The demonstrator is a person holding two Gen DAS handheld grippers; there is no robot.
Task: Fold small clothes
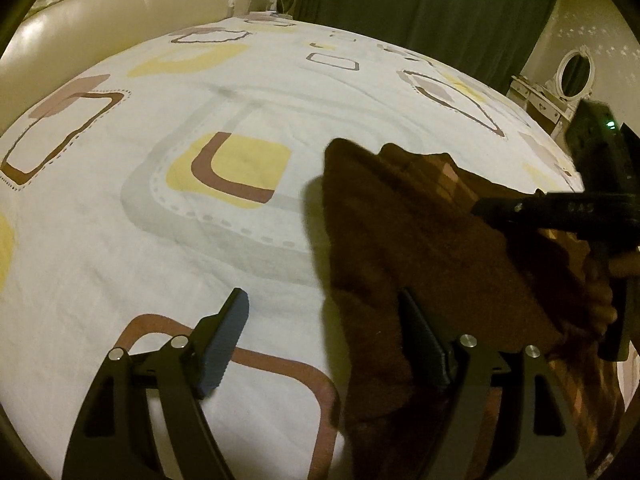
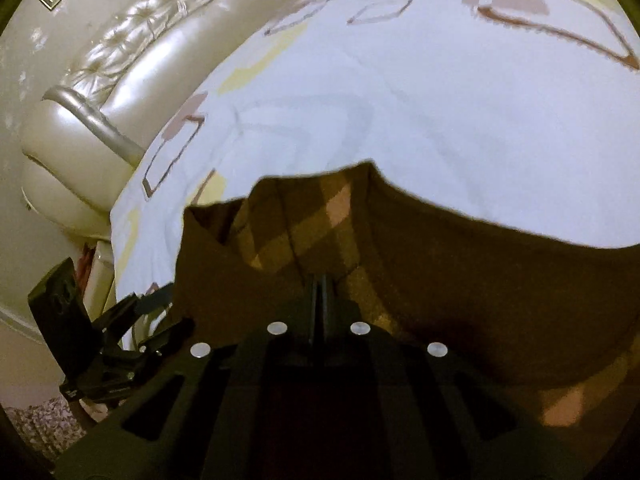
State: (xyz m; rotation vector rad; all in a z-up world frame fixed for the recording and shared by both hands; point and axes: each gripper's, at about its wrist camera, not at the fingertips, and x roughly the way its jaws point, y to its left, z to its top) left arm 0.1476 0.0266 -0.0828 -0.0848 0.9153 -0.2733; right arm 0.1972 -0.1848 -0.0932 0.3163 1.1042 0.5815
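Note:
A small dark brown garment point(image 1: 420, 248) with a checked orange-brown part lies on the white patterned bed cover point(image 1: 160, 240), one side lifted. My left gripper point(image 1: 332, 332) is open; its right finger point(image 1: 424, 336) is over the garment's left edge and its left finger point(image 1: 228, 332) is over bare cover. My right gripper point(image 2: 320, 284) is shut on the brown garment point(image 2: 440, 264) and holds it up off the bed point(image 2: 440, 100). It also shows in the left wrist view point(image 1: 504, 208), pinching the cloth from the right.
A cream padded headboard point(image 1: 100, 28) runs along the bed's far left. A dark green curtain point(image 1: 420, 8) hangs behind the bed. A white dressing table with an oval mirror point(image 1: 572, 76) stands at the far right. The left gripper's body point(image 2: 100, 340) shows in the right wrist view.

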